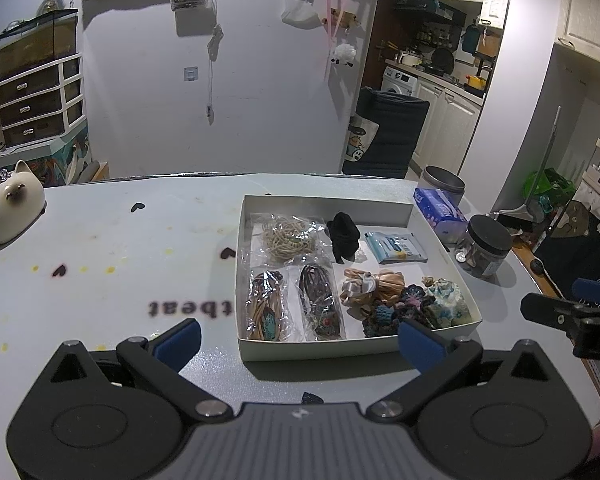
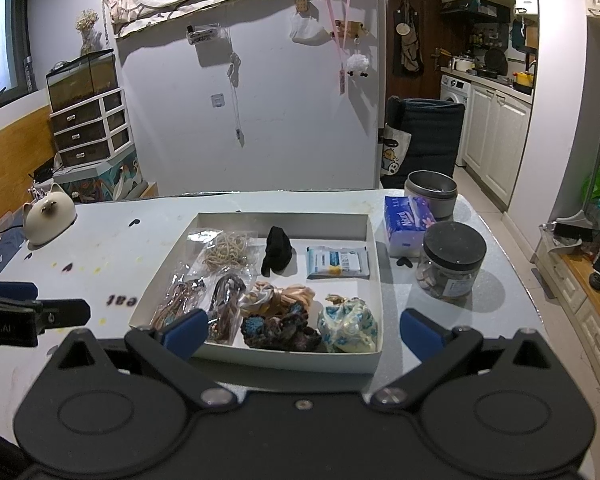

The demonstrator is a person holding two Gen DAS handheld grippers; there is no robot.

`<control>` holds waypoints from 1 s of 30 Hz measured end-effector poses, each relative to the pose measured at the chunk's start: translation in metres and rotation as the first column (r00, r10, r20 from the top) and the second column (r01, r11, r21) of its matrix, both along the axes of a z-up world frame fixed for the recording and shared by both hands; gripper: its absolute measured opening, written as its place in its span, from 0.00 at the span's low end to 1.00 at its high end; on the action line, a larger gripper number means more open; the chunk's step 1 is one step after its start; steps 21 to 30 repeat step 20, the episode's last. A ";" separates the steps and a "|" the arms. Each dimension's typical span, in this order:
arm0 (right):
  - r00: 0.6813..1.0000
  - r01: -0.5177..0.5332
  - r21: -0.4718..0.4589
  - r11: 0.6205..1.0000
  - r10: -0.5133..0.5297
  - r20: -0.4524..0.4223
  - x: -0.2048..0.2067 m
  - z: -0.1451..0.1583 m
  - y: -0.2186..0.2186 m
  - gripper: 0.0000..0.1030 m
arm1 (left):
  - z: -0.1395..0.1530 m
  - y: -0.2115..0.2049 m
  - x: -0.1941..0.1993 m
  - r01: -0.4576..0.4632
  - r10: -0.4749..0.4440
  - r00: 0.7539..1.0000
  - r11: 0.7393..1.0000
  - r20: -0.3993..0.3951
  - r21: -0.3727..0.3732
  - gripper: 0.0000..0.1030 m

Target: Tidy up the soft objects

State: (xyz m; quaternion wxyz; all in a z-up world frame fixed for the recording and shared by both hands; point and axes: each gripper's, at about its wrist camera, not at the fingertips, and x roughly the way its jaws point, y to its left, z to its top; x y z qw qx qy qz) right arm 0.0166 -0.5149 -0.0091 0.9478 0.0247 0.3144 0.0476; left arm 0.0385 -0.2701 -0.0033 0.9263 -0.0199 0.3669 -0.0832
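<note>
A white shallow box (image 1: pixel 320 348) (image 2: pixel 364 216) sits on the table and holds soft items: bagged beige bands (image 1: pixel 290 236) (image 2: pixel 226 254), a black fabric piece (image 1: pixel 343 236) (image 2: pixel 278 254), a wipes packet (image 1: pixel 396 247) (image 2: pixel 337 262), two bagged hair-tie sets (image 1: pixel 318 304) (image 2: pixel 224 304), a satin scrunchie (image 1: pixel 370 286) (image 2: pixel 278 296), a dark crochet scrunchie (image 1: pixel 396 308) (image 2: pixel 278 330) and a blue-flowered scrunchie (image 1: pixel 448 300) (image 2: pixel 348 324). My left gripper (image 1: pixel 298 344) is open and empty before the box's near wall. My right gripper (image 2: pixel 300 334) is open and empty over the box's near edge.
A tissue pack (image 1: pixel 440 208) (image 2: pixel 406 218), a black-lidded jar (image 1: pixel 486 246) (image 2: pixel 452 258) and a metal tin (image 1: pixel 442 184) (image 2: pixel 432 192) stand right of the box. A cat-shaped ceramic (image 1: pixel 10 206) (image 2: pixel 50 214) sits far left. The table's right edge (image 2: pixel 528 292) is near.
</note>
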 end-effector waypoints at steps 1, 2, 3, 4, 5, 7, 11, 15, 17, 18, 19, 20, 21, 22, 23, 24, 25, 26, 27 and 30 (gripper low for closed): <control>1.000 0.000 0.000 1.000 0.000 0.000 0.000 0.000 0.000 1.00 | 0.000 0.000 0.000 0.000 0.000 1.000 1.000 0.000 0.001 1.00; 1.000 0.000 0.000 1.000 0.000 0.000 0.000 0.000 0.000 1.00 | 0.000 0.000 0.000 0.000 0.000 1.000 1.000 0.000 0.000 1.00; 1.000 0.000 0.001 1.000 0.000 0.000 0.000 0.000 0.000 1.00 | 0.000 0.000 0.000 -0.001 0.001 1.000 1.000 0.000 0.000 1.00; 1.000 0.000 0.001 1.000 0.000 0.000 0.000 0.000 0.000 1.00 | 0.000 0.000 0.000 0.000 0.000 1.000 1.000 0.000 0.000 1.00; 1.000 0.000 0.001 1.000 0.000 -0.001 0.000 0.000 0.000 1.00 | 0.000 0.000 0.000 0.000 0.000 1.000 1.000 0.000 0.000 1.00; 1.000 0.000 0.001 1.000 0.000 -0.001 0.000 0.000 0.000 1.00 | 0.000 0.000 0.000 0.000 0.000 1.000 1.000 0.000 0.000 1.00; 1.000 -0.001 0.000 1.000 0.001 -0.001 0.001 0.001 0.000 1.00 | 0.000 0.000 0.000 -0.001 0.001 1.000 1.000 0.000 0.000 1.00; 1.000 -0.001 0.000 1.000 0.001 -0.001 0.000 0.001 0.000 1.00 | 0.000 0.000 0.000 -0.001 0.001 1.000 1.000 0.000 0.002 1.00; 1.000 0.000 0.001 1.000 0.000 -0.001 0.001 0.001 0.000 1.00 | 0.000 0.000 0.000 -0.002 0.002 1.000 1.000 0.000 0.002 1.00; 1.000 0.000 0.001 1.000 0.000 -0.001 0.001 0.001 0.000 1.00 | 0.001 0.000 -0.001 -0.002 0.002 1.000 1.000 0.001 0.003 1.00; 1.000 0.000 0.001 1.000 0.000 -0.002 0.001 0.001 0.000 1.00 | 0.001 0.000 0.000 -0.002 0.002 1.000 1.000 0.001 0.004 1.00; 1.000 0.000 0.000 1.000 0.000 -0.001 0.001 0.001 0.000 1.00 | 0.001 0.000 -0.001 -0.003 0.003 1.000 1.000 0.001 0.005 1.00; 1.000 0.000 0.000 1.000 0.000 -0.001 0.001 0.001 0.000 1.00 | 0.001 0.000 -0.001 -0.003 0.003 1.000 1.000 0.001 0.005 1.00; 1.000 0.000 0.000 1.000 0.000 -0.001 0.001 0.001 0.000 1.00 | 0.001 0.000 -0.001 -0.003 0.003 1.000 1.000 0.001 0.005 1.00; 1.000 0.000 0.000 1.000 0.000 -0.001 0.001 0.001 0.000 1.00 | 0.001 0.000 -0.001 -0.003 0.003 1.000 1.000 0.001 0.005 1.00; 1.000 0.000 0.000 1.000 0.000 -0.001 0.001 0.001 0.000 1.00 | 0.001 0.000 -0.001 -0.003 0.003 1.000 1.000 0.001 0.005 1.00; 1.000 0.000 0.000 1.000 0.000 -0.001 0.001 0.001 0.000 1.00 | 0.001 0.000 -0.001 -0.003 0.003 1.000 1.000 0.001 0.005 1.00; 1.000 0.000 0.000 1.000 0.000 -0.001 0.001 0.001 0.000 1.00 | 0.001 0.000 -0.001 -0.003 0.003 1.000 1.000 0.001 0.005 1.00; 1.000 0.000 0.000 1.000 0.000 -0.001 0.001 0.001 0.000 1.00 | 0.001 0.000 -0.001 -0.003 0.003 1.000 1.000 0.001 0.005 1.00; 1.000 0.000 0.000 1.000 0.000 -0.001 0.001 0.001 0.000 1.00 | 0.001 0.000 -0.001 -0.003 0.003 1.000 1.000 0.001 0.005 1.00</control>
